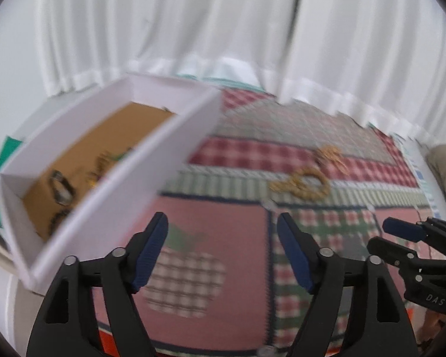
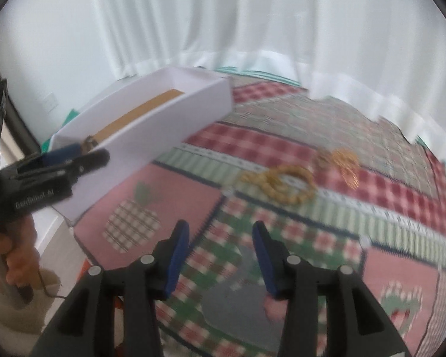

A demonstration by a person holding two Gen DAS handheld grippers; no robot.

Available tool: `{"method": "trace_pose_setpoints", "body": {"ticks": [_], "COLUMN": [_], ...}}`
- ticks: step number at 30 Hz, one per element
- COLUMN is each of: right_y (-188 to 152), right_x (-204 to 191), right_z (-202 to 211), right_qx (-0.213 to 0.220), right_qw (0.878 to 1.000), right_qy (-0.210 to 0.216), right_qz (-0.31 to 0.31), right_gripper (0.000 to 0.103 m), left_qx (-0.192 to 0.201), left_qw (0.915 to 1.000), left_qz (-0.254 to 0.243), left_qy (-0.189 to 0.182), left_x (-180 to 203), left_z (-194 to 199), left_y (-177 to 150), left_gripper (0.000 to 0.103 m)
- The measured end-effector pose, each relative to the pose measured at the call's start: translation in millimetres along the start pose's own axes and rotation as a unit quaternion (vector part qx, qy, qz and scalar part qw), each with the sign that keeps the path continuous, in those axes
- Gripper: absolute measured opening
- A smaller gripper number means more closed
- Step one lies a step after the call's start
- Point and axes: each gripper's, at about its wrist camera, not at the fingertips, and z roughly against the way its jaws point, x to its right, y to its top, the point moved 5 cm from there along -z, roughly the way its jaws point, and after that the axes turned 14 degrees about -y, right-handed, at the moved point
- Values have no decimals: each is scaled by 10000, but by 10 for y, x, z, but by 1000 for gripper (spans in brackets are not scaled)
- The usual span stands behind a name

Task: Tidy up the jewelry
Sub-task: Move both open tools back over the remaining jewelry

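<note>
The gold chain bracelet [image 2: 285, 186] lies on the patchwork quilt [image 2: 401, 208], curled in a ring with a short tail toward the white box [image 2: 175, 125], which sits well apart. It looks light, floppy and slippery — best pinched at one thick link. Smaller gold pieces [image 2: 343, 163] lie just beside it. The left gripper [image 1: 221, 253] and right gripper [image 2: 220, 255] are both spread wide, holding nothing.

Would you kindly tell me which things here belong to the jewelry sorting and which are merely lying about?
Belongs to the job:
white box, some jewelry already inside
gold beaded bracelet on the quilt
gold chain piece beside it
left claw, open
right claw, open

Just there:
patchwork quilt
white curtain
</note>
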Motion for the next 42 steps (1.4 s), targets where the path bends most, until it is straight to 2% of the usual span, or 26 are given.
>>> {"method": "trace_pose_setpoints", "body": {"ticks": [2,5,9,11,16,19,23,28,30,31,35,40,42], "right_y": [-145,-388,-646,-734,-838,-828,-801,-806,-806,-805,-806,-824,-823], "right_x": [91,264,515,636,757,732,707,734,752,756,753,711,702], "right_z": [23,39,-2,-55,-119,-115,-114,-111,-106,-102,-111,-142,-141], "right_qx": [-30,-102,-216,-299,-396,-337,-289,-273,-270,-265,-286,-351,-348], "right_qw": [9999,9988,9950,9928,9900,9904,9907,9897,9892,9890,9889,9895,9898], "right_qy": [-111,-395,-863,-968,-1007,-1025,-1051,-1128,-1153,-1165,-1178,-1123,-1108], "right_qz": [-119,-272,-456,-635,-902,-863,-815,-838,-860,-868,-863,-839,-824], "right_gripper": [46,58,59,59,59,59,60,61,61,61,62,62,62], "left_qx": [-170,-476,-636,-685,-639,-483,-520,-820,-958,-969,-1033,-1036,-1049], "left_qw": [9997,9979,9964,9959,9968,9974,9960,9931,9917,9915,9915,9892,9889], "left_qz": [-71,-176,-150,-95,-224,-472,-721,-729,-589,-503,-429,-155,-110], "left_qy": [-151,-395,-548,-576,-417,-247,-115,-425,-629,-712,-671,-1023,-1044], "left_x": [132,312,450,473,508,536,589,646,659,654,629,584,581], "left_z": [-132,-306,-422,-474,-517,-493,-519,-593,-626,-628,-654,-632,-638], "left_y": [-112,-277,-438,-477,-499,-499,-522,-598,-629,-638,-656,-656,-645], "left_gripper": [80,80,82,84,90,93,95,96,99,100,100,100,100]}}
